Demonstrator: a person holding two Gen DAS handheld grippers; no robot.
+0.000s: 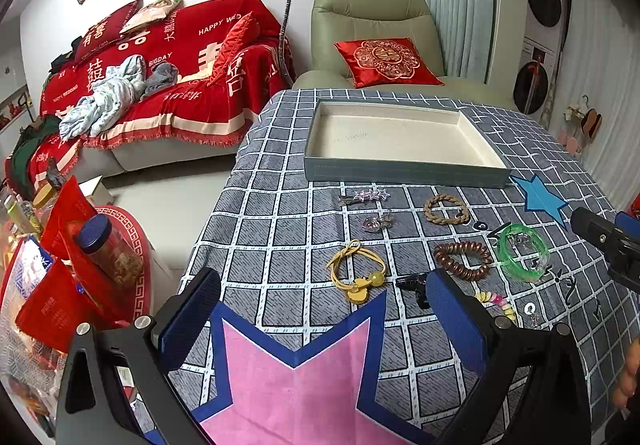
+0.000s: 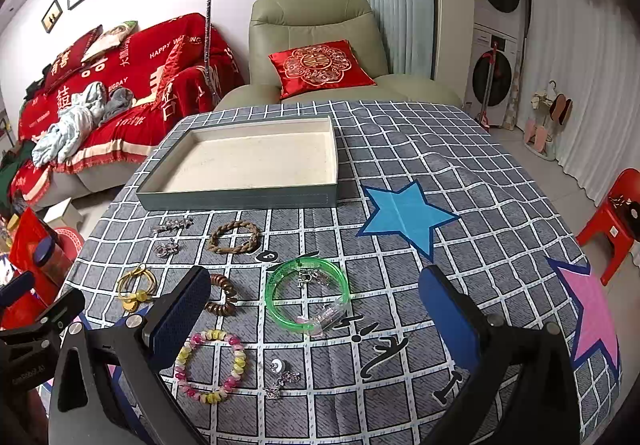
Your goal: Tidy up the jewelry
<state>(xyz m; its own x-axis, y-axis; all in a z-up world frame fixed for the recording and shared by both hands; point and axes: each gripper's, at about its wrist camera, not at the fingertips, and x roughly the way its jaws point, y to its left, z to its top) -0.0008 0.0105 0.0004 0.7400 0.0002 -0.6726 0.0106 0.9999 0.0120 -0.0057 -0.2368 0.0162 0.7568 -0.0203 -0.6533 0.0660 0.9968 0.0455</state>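
A shallow grey-green tray (image 1: 404,173) (image 2: 240,201) with a cream lining lies empty at the far side of the checked tablecloth. In front of it are scattered a green bangle (image 1: 522,251) (image 2: 306,295), a braided brown bracelet (image 1: 446,209) (image 2: 234,237), a brown spiral hair tie (image 1: 462,259) (image 2: 222,295), a yellow cord bracelet (image 1: 358,271) (image 2: 136,287), a pink-and-yellow bead bracelet (image 2: 210,371), a star hair clip (image 1: 366,196) (image 2: 172,225) and small earrings (image 2: 282,377). My left gripper (image 1: 324,309) is open above the pink star. My right gripper (image 2: 314,315) is open over the green bangle.
A green armchair (image 1: 372,29) with a red cushion stands behind the table, a red-covered sofa (image 1: 160,77) to the left. A low round table with a jar (image 1: 108,249) and red packets is at the left. A red plastic stool (image 2: 612,217) sits on the right.
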